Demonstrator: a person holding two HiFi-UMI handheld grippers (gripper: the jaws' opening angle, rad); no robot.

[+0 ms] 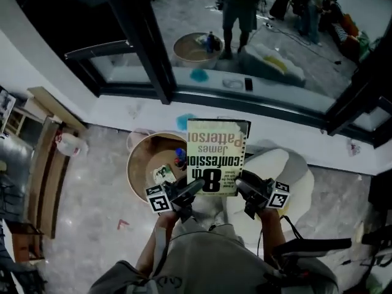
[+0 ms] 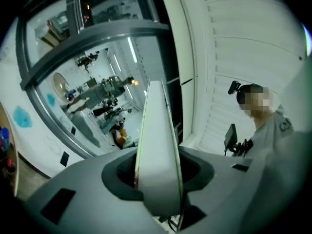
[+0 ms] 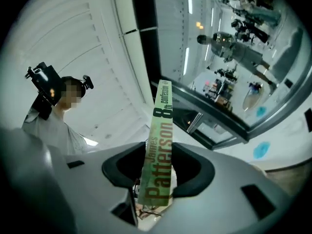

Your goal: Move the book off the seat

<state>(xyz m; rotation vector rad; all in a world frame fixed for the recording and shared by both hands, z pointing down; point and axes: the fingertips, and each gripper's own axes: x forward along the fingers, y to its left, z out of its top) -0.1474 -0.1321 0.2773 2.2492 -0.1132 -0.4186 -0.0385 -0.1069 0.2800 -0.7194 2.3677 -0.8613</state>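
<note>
Marble floor is stretching toward a dark-framed window, a round wooden table sitting beside the white seat. Both grippers are clamping the book part-open: left gripper on its page edge, right gripper on its spine, holding it raised, clear of the seat.

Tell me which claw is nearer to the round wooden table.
Left. The left claw is beside the table; the right claw is across the book, farther from it.

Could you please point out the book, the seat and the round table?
book [image 1: 215, 158], head view, middle of the cover
seat [image 1: 283, 169], head view, white cushion right of book
table [image 1: 142, 164], head view, bare brown top
</note>
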